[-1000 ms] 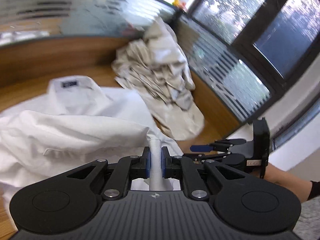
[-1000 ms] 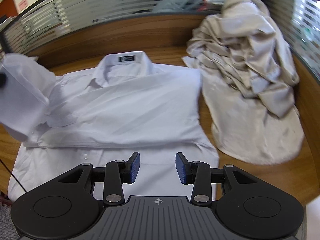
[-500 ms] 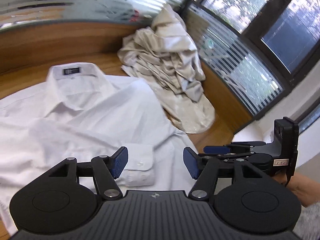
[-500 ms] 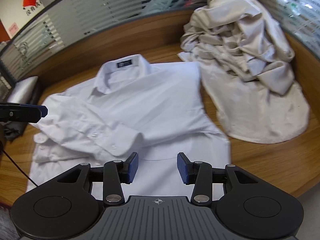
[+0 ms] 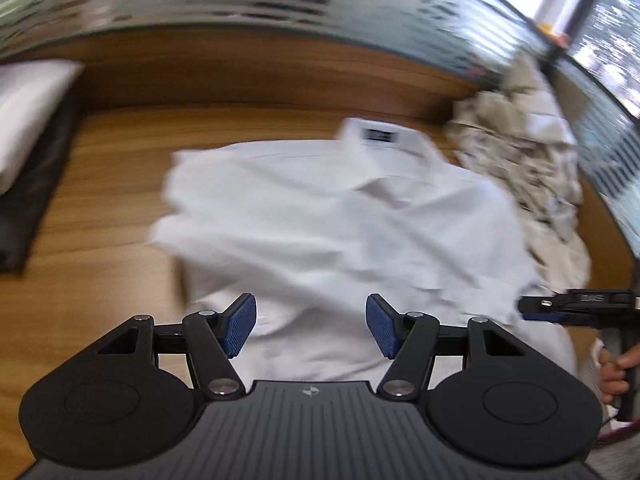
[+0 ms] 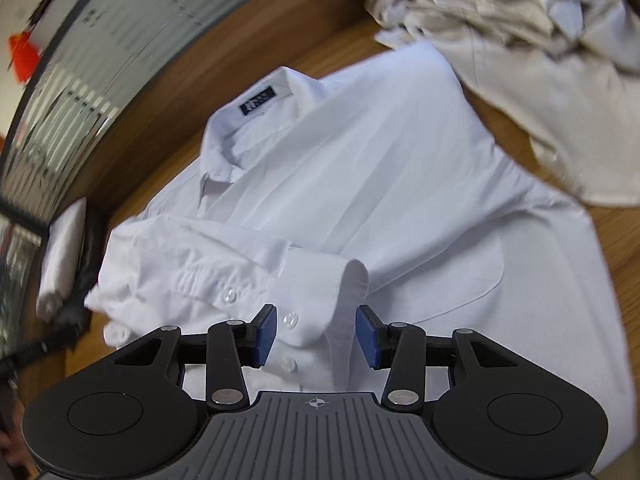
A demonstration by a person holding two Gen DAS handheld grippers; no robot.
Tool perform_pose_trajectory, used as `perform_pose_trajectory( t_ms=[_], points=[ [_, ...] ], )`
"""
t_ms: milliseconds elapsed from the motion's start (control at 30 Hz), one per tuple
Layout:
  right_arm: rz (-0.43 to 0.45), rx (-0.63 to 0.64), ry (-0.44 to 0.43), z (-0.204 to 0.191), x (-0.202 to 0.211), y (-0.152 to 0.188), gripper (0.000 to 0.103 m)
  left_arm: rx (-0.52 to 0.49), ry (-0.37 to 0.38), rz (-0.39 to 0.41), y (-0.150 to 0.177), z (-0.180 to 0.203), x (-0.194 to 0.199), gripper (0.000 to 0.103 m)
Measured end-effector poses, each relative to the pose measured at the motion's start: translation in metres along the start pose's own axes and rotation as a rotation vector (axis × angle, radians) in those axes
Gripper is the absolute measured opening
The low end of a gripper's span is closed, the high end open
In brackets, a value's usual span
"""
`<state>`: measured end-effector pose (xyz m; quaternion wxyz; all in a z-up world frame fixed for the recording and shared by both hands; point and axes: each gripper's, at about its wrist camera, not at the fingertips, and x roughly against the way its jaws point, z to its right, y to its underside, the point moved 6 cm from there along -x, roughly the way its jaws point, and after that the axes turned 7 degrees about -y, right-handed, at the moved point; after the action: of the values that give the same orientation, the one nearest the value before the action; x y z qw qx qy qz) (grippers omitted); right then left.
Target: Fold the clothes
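Observation:
A white dress shirt [image 5: 340,232] lies face down on the wooden table [image 5: 100,200], collar label [image 6: 258,101] at the far end. One sleeve is folded across its back, and the buttoned cuff [image 6: 320,292] sits near the hem. My left gripper [image 5: 311,330] is open and empty above the shirt's lower left part; this view is blurred. My right gripper [image 6: 317,336] is open low over the shirt [image 6: 380,200]. The cuff stands between its blue pads [image 6: 266,334], with a gap on each side. In the left wrist view the right gripper [image 5: 560,306] shows side-on at the shirt's right edge.
A crumpled beige garment pile [image 5: 532,160] lies right of the shirt, its edge [image 6: 520,20] touching the shirt's shoulder. A folded white cloth [image 5: 28,108] rests on a dark pad at the table's left. A hand [image 5: 616,368] holds the right gripper's handle. Striped glass panels ring the table.
My left gripper let go of the sleeve cuff, opened wide and swung left and down. The sleeve dropped across the shirt. My right gripper rolled and sank until the cuff was between its pads.

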<state>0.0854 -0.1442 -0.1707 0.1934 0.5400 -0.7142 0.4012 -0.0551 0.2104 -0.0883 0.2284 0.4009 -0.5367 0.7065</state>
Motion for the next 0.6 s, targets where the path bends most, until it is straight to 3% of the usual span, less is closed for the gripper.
perform_pose_trajectory(
  t_ms=[200, 333, 367, 400, 433, 600],
  points=[
    [-0.033, -0.094, -0.038, 0.006, -0.019, 0.000, 0.047, 0.042, -0.116, -0.001, -0.001, -0.047, -0.030, 0.065],
    [-0.034, -0.113, -0.055, 0.004, -0.030, -0.001, 0.044, 0.048, -0.135, -0.011, -0.005, -0.064, -0.055, 0.061],
    [-0.032, -0.117, -0.057, 0.003, -0.032, -0.001, 0.035, 0.050, -0.137, -0.013, -0.006, -0.067, -0.061, 0.060],
    [-0.030, -0.121, -0.055, 0.004, -0.034, -0.002, 0.015, 0.055, -0.143, -0.016, -0.007, -0.070, -0.065, 0.060],
    [-0.026, -0.121, -0.060, 0.003, -0.033, -0.004, 0.008, 0.065, -0.149, -0.017, -0.009, -0.073, -0.070, 0.060],
    [0.043, -0.108, -0.078, -0.010, -0.004, -0.024, 0.006, 0.061, -0.171, 0.005, -0.018, -0.072, -0.088, 0.055]
  ],
)
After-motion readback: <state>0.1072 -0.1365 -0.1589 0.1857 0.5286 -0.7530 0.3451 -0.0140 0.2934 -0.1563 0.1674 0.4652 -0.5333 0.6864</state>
